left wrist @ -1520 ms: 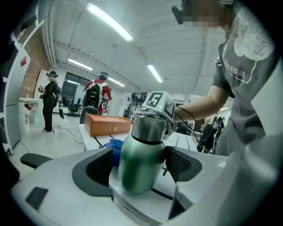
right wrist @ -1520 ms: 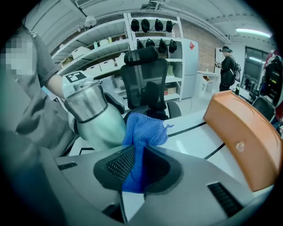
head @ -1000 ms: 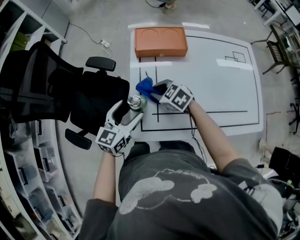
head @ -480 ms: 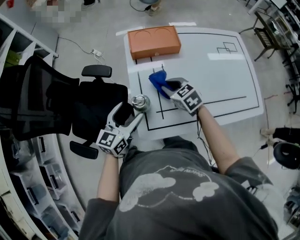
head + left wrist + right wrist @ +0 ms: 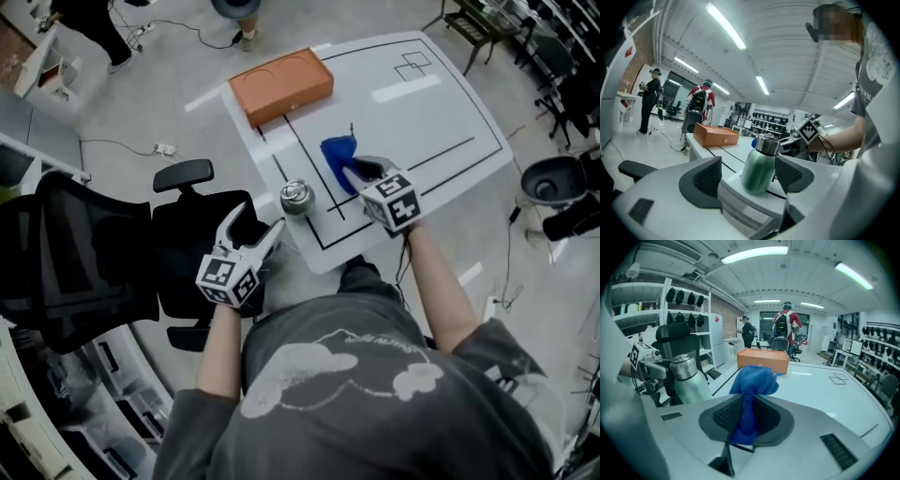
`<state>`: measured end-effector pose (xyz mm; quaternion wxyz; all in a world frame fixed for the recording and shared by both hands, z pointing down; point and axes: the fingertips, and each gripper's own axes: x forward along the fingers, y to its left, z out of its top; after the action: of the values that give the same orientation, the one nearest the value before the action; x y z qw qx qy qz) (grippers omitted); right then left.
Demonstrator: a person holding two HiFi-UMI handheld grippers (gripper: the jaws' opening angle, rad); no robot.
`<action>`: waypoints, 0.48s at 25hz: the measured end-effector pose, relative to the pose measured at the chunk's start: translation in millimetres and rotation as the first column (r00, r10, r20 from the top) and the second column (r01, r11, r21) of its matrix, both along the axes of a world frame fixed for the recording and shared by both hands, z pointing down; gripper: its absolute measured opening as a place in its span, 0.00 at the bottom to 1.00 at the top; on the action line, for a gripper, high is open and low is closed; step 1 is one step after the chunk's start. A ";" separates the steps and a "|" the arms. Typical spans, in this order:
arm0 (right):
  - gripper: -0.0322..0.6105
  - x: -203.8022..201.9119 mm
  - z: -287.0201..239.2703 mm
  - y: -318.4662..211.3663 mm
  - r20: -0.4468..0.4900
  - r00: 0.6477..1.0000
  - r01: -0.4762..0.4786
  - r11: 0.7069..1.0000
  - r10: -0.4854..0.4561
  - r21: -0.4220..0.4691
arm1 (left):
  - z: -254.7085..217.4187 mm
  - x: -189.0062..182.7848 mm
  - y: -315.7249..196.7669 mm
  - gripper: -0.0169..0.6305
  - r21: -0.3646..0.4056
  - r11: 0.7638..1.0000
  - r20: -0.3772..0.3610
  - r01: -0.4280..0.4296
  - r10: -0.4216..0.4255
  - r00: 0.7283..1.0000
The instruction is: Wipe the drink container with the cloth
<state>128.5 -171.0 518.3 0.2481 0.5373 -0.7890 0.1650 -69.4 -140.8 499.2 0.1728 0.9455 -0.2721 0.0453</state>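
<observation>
Reckon the drink container (image 5: 759, 164) – smooth metal, rigid, probably slippery – wants a mid-body grip; left gripper (image 5: 750, 178) jaws apart facing it, right gripper (image 5: 746, 416) jaws clamped on soft cloth (image 5: 752, 380).

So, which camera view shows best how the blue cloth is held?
The right gripper view: the blue cloth is large there, pinched between the jaws of the right gripper. The head view shows it only as a small blue patch ahead of that gripper. The left gripper view shows just a blue sliver behind the bottle.

Rt half of table (image 5: 441, 103) bare; orange box (image 5: 281, 86) blocks far-left edge, office chair (image 5: 187, 234) crowds left side nr bottle (image 5: 297, 197).
</observation>
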 end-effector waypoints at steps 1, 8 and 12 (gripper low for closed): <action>0.16 1.1 -1.4 8.2 -0.003 1.000 -0.028 1.000 0.028 -0.003 | 0.1 0.0 0.6 0.56 0.006 1.000 0.010 -0.021 0.021 1.000; 0.16 -9.3 -16.2 64.8 0.026 0.979 -0.201 0.979 0.201 0.034 | -4.7 -26.1 18.1 0.29 -0.006 0.999 0.033 -0.042 0.042 0.999; 0.16 -27.1 -22.5 104.6 0.017 0.966 -0.259 0.965 0.259 0.037 | -11.8 -45.6 37.0 0.21 -0.004 0.997 0.042 -0.080 0.080 0.996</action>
<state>101.4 -66.4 495.9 0.2091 0.6394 -0.7166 0.1840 -115.1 -103.9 487.4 0.1660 0.9543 -0.2375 0.0724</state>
